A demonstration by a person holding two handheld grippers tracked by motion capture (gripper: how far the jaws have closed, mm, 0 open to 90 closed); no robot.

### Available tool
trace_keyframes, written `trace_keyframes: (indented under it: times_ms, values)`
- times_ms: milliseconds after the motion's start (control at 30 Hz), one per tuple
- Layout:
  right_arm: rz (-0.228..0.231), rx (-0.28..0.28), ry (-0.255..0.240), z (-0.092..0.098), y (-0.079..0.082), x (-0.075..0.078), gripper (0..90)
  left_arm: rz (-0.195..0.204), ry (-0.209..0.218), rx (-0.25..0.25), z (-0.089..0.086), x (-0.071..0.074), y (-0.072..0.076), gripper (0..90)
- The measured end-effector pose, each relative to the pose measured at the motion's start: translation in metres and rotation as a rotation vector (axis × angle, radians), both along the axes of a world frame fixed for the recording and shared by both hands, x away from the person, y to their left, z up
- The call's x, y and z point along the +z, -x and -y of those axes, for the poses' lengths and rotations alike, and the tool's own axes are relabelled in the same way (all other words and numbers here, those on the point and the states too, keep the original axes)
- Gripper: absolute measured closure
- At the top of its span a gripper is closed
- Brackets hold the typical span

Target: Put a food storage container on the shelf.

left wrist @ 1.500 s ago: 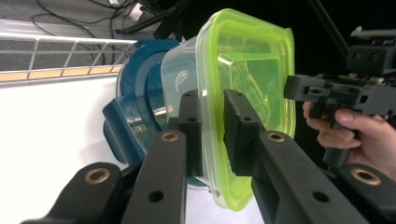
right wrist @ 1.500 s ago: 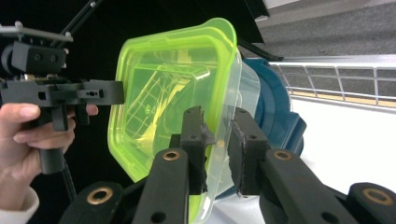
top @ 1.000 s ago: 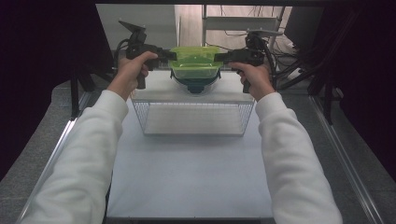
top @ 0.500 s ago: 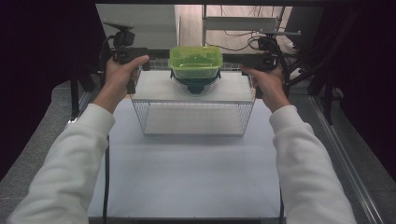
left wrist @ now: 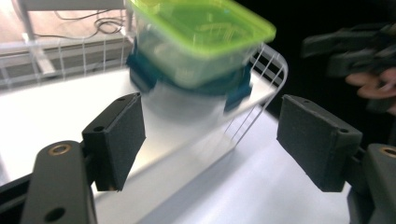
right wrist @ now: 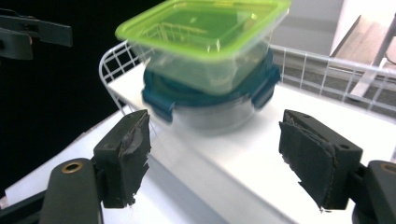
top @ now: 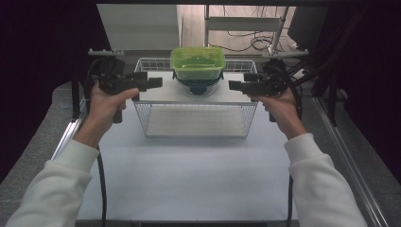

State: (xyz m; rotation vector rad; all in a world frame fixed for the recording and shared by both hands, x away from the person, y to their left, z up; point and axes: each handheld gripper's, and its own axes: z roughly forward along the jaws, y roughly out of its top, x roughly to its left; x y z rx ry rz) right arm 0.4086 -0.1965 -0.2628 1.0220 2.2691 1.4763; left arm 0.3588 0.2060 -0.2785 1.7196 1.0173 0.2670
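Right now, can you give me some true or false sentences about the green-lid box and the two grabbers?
1. The green-lidded box sits on top of the blue-lidded container. True.
2. The left gripper is squeezing the green-lidded box. False: its jaws are open and apart from it.
3. The right gripper has open jaws with nothing between them. True.
4. Both containers lie on the floor. False: they rest on the white board across the wire basket.
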Motion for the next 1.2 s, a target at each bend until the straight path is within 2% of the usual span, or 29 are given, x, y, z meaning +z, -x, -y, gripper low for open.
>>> trace_keyframes:
  times_ms: [33,67,133,167,200,233,267,300,333,367,400,433,467,500,533,600,633,667,700,767,800,833,867,900,967,1000,1067,1133,1200]
  values:
    - [0.0,0.0,0.0,0.0,0.0,0.0,24.4,0.0,0.0,0.0,0.0,0.0,0.0,23.6]
    - [0.01,0.003,0.006,0.004,0.014,-0.004,24.4,-0.005,-0.018,0.001,0.0,-0.009,0.011,24.1]
    - [0.021,-0.005,0.02,0.009,0.029,-0.011,24.4,-0.014,-0.021,-0.014,0.0,-0.02,0.023,24.1]
    - [0.021,-0.005,0.02,0.009,0.029,-0.011,24.4,-0.014,-0.021,-0.014,0.0,-0.02,0.023,24.1]
    - [0.027,-0.015,0.039,0.015,0.044,-0.02,24.3,-0.019,-0.031,-0.016,0.001,-0.032,0.035,24.2]
    - [0.035,-0.018,0.049,0.018,0.051,-0.025,24.2,-0.019,-0.031,-0.016,0.001,-0.032,0.035,24.3]
    - [0.04,-0.026,0.056,0.021,0.058,-0.03,24.2,-0.03,-0.031,-0.02,0.001,-0.043,0.047,24.3]
    - [0.042,-0.036,0.061,0.025,0.065,-0.036,24.2,-0.03,-0.031,-0.02,0.001,-0.043,0.047,24.3]
    - [0.038,-0.04,0.063,0.029,0.071,-0.042,24.2,-0.033,-0.03,-0.018,0.001,-0.05,0.053,24.4]
    - [0.038,-0.04,0.063,0.029,0.071,-0.042,24.2,-0.037,-0.032,-0.015,0.002,-0.057,0.058,24.4]
    - [0.036,-0.047,0.067,0.032,0.077,-0.048,24.2,-0.043,-0.036,-0.015,0.003,-0.065,0.063,24.3]
    - [0.031,-0.062,0.087,0.039,0.087,-0.062,24.3,-0.07,-0.036,-0.015,0.005,-0.087,0.07,24.6]
    - [0.028,-0.067,0.089,0.041,0.092,-0.069,24.3,-0.087,-0.042,-0.015,0.007,-0.099,0.074,24.4]
    - [0.028,-0.067,0.089,0.041,0.092,-0.069,24.3,-0.087,-0.042,-0.015,0.007,-0.099,0.074,24.4]
    - [0.01,-0.066,0.086,0.047,0.099,-0.085,24.3,-0.098,-0.043,-0.002,0.008,-0.111,0.077,24.5]
    - [-0.015,-0.078,0.078,0.052,0.105,-0.101,24.2,-0.123,-0.058,0.012,0.008,-0.132,0.082,24.4]
    - [-0.015,-0.078,0.078,0.052,0.105,-0.101,24.2,-0.133,-0.071,0.019,0.009,-0.141,0.083,24.4]
    - [-0.046,-0.084,0.071,0.057,0.11,-0.117,24.3,-0.141,-0.082,0.026,0.009,-0.149,0.085,24.4]
    - [-0.046,-0.084,0.071,0.057,0.11,-0.117,24.3,-0.151,-0.089,0.029,0.009,-0.155,0.087,24.4]
    - [-0.081,-0.085,0.062,0.061,0.114,-0.132,24.4,-0.153,-0.093,0.031,0.01,-0.166,0.092,24.0]
    - [-0.109,-0.083,0.063,0.064,0.118,-0.147,24.4,-0.141,-0.11,0.036,0.011,-0.175,0.098,23.8]
    - [-0.117,-0.087,0.061,0.066,0.12,-0.154,24.4,-0.136,-0.113,0.042,0.011,-0.18,0.101,23.8]
    - [-0.129,-0.086,0.059,0.067,0.122,-0.16,24.4,-0.136,-0.113,0.042,0.011,-0.18,0.101,23.9]
    - [-0.132,-0.09,0.058,0.068,0.124,-0.167,24.4,-0.157,-0.116,0.039,0.013,-0.192,0.107,24.1]
    - [-0.148,-0.101,0.051,0.07,0.127,-0.18,24.4,-0.156,-0.172,0.041,0.016,-0.197,0.109,23.4]
    - [-0.169,-0.098,0.065,0.07,0.127,-0.186,24.4,-0.15,-0.18,0.046,0.016,-0.197,0.11,23.8]
    - [-0.174,-0.098,0.088,0.07,0.129,-0.194,24.4,-0.148,-0.175,0.037,0.018,-0.197,0.11,23.7]
    - [-0.19,-0.102,0.082,0.072,0.129,-0.198,24.4,-0.14,-0.179,0.034,0.018,-0.196,0.11,23.7]
    - [-0.186,-0.107,0.078,0.073,0.129,-0.198,24.4,-0.14,-0.174,0.034,0.018,-0.196,0.11,23.7]
